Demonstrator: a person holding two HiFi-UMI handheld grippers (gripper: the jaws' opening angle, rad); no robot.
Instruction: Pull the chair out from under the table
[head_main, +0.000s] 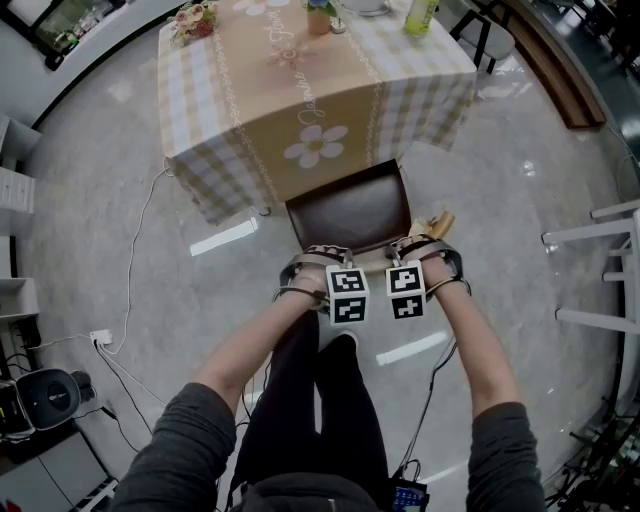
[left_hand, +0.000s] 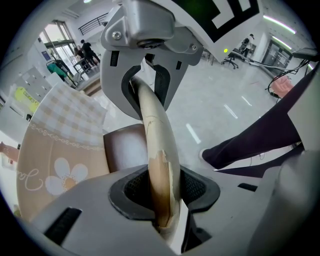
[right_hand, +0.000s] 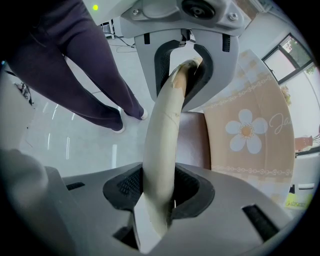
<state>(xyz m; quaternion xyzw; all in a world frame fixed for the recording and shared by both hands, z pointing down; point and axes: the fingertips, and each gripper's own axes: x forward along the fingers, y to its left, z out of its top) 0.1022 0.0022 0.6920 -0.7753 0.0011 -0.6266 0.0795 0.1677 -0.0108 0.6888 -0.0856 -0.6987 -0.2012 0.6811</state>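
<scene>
The chair has a brown seat (head_main: 350, 210) and a cream curved top rail (left_hand: 157, 135). It stands at the near edge of the table with the checked, flower-print cloth (head_main: 300, 100), its seat mostly out in the open. Both grippers point down onto the rail side by side. My left gripper (head_main: 325, 256) is shut on the chair's top rail, whose chipped cream wood fills the gap between the pads (left_hand: 161, 200). Just to its right, my right gripper (head_main: 415, 248) is shut on the same rail (right_hand: 161, 150). Each gripper view shows the other gripper clamped further along.
The person's dark-trousered legs (head_main: 320, 400) stand right behind the chair. A white chair frame (head_main: 600, 280) stands at the right. Cables and a power strip (head_main: 100, 338) lie on the floor at the left. A bottle (head_main: 420, 15) and flowers (head_main: 195, 20) stand on the table.
</scene>
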